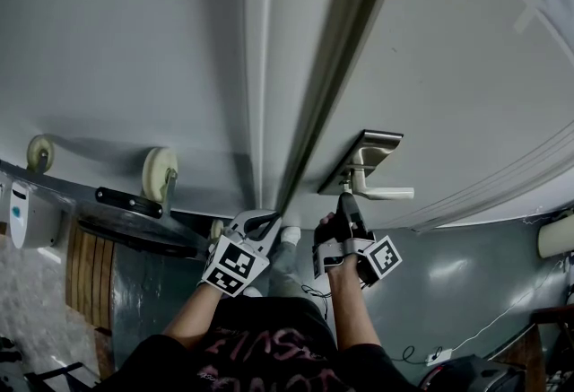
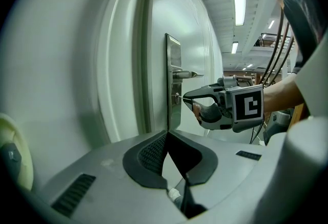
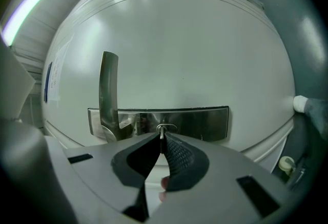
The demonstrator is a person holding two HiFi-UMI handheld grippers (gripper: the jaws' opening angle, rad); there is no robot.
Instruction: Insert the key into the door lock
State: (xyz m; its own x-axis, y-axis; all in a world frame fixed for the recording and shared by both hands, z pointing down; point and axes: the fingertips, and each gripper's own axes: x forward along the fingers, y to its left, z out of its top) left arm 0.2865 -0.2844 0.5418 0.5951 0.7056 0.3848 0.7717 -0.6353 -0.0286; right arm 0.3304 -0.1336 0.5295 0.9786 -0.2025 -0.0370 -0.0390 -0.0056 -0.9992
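A steel lock plate (image 3: 200, 121) with a lever handle (image 3: 108, 92) sits on the white door (image 1: 448, 85). My right gripper (image 3: 161, 136) is shut on a small metal key (image 3: 162, 131), whose tip is at the round keyhole (image 3: 165, 127) in the plate. The left gripper view shows that gripper (image 2: 187, 99) from the side, level, with the key (image 2: 180, 98) touching the lock cylinder (image 2: 176, 98) below the handle (image 2: 185, 74). My left gripper (image 2: 167, 133) hangs shut and empty near the door's edge, left of the right gripper (image 1: 346, 199). How deep the key sits I cannot tell.
The door frame (image 1: 260, 67) runs along the left of the door. Two pale wheels (image 1: 159, 172) of a cart stand against the wall at left, with a white box (image 1: 32, 216) beside them. A white cable (image 1: 489, 327) lies on the floor at right.
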